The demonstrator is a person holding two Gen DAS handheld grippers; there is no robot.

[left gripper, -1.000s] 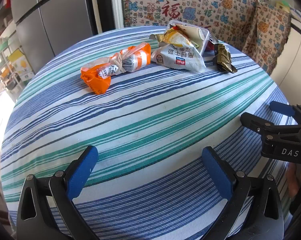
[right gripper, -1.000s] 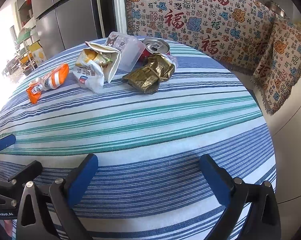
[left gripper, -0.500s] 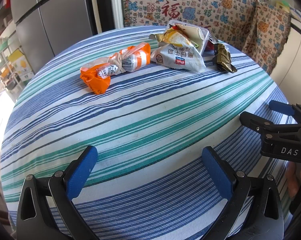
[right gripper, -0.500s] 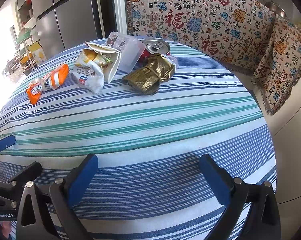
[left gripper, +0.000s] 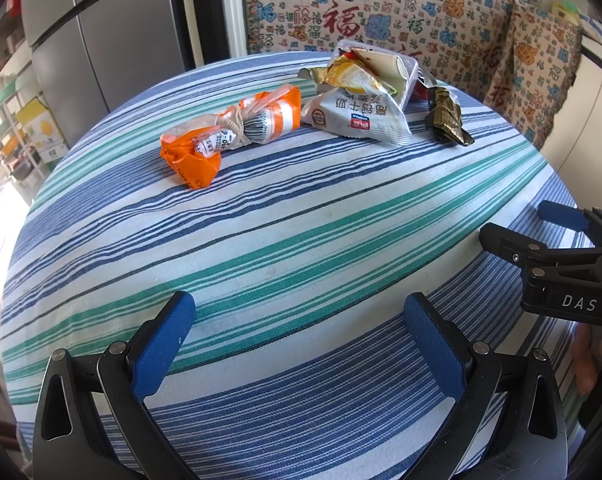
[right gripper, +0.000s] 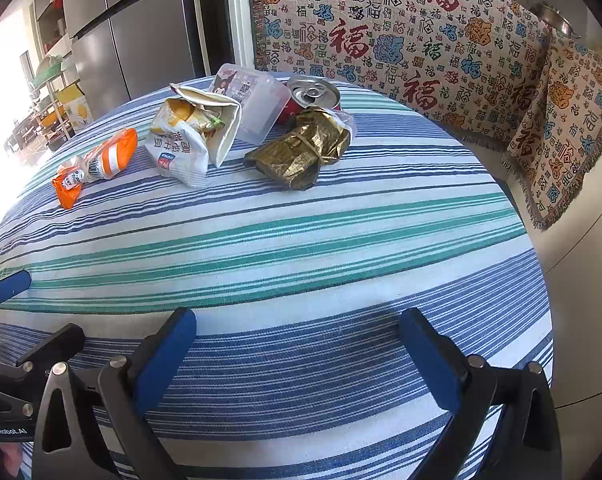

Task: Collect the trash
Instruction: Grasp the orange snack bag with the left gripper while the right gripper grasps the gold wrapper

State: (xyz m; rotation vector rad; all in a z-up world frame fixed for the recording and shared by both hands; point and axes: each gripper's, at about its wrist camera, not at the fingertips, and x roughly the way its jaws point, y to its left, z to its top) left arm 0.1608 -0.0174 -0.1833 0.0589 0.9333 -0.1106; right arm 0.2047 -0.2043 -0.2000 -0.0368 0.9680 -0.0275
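You hold the left gripper point(left gripper: 297, 320) and right gripper point(right gripper: 297, 336) low over the near edge of the striped table point(right gripper: 341, 240), jaws wide and empty. The trash sits far across: orange wrapper point(left gripper: 229, 136), white bag point(right gripper: 181, 148), gold wrapper point(right gripper: 301, 152), can point(right gripper: 313, 94).

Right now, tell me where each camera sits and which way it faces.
Left wrist: on the left tongs, facing across the striped table to the orange wrapper; the right tongs and fingers show at right.
Right wrist: on the right tongs, facing the gold wrapper and can; left tongs at left edge.
Shared: the table, orange wrapper, white snack bag.
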